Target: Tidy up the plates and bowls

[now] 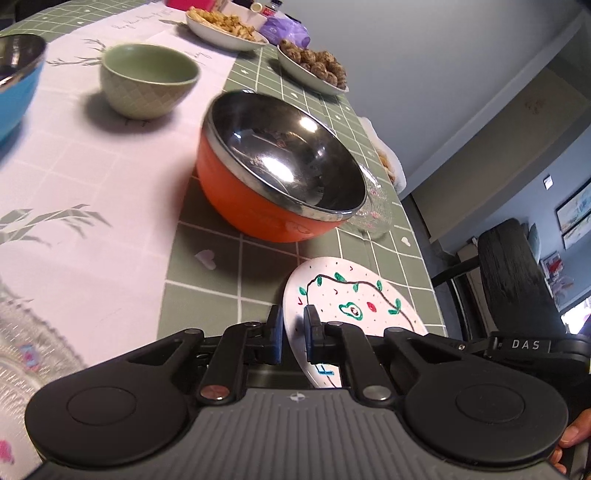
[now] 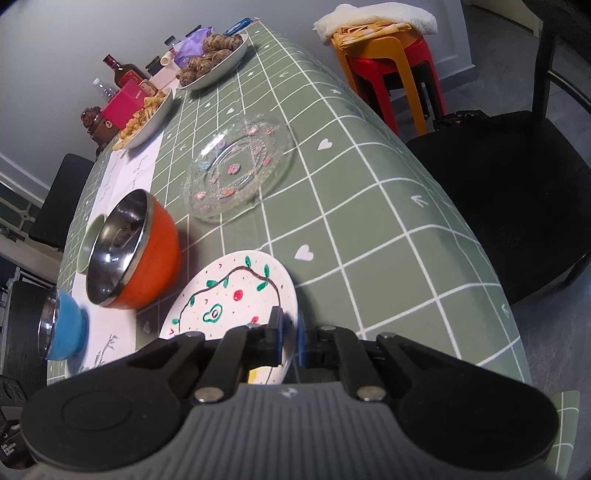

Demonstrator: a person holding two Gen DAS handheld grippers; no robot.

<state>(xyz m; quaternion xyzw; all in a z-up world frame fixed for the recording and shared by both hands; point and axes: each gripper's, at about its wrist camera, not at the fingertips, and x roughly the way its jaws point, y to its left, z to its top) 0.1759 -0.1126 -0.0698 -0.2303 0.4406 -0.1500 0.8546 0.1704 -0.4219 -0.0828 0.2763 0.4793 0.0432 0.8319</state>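
Note:
Both grippers hold one white plate painted with an avocado and a leafy vine (image 1: 354, 295) (image 2: 236, 295). My left gripper (image 1: 293, 332) is shut on its rim at one side. My right gripper (image 2: 290, 332) is shut on its rim at the other side. An orange bowl with a steel inside (image 1: 280, 166) (image 2: 129, 251) stands just beyond the plate. A clear glass plate with pink flowers (image 2: 240, 166) lies farther out and shows behind the orange bowl in the left wrist view (image 1: 376, 210). A green ceramic bowl (image 1: 147, 81) and a blue steel-lined bowl (image 1: 14, 74) (image 2: 62, 325) stand on the white runner.
Two dishes of food (image 1: 314, 62) (image 1: 225, 26) and bottles (image 2: 122, 70) stand at the table's far end. A black chair (image 2: 517, 184) and stacked plastic stools (image 2: 388, 62) stand beside the table edge. Another patterned glass plate (image 1: 26, 354) lies at the near left.

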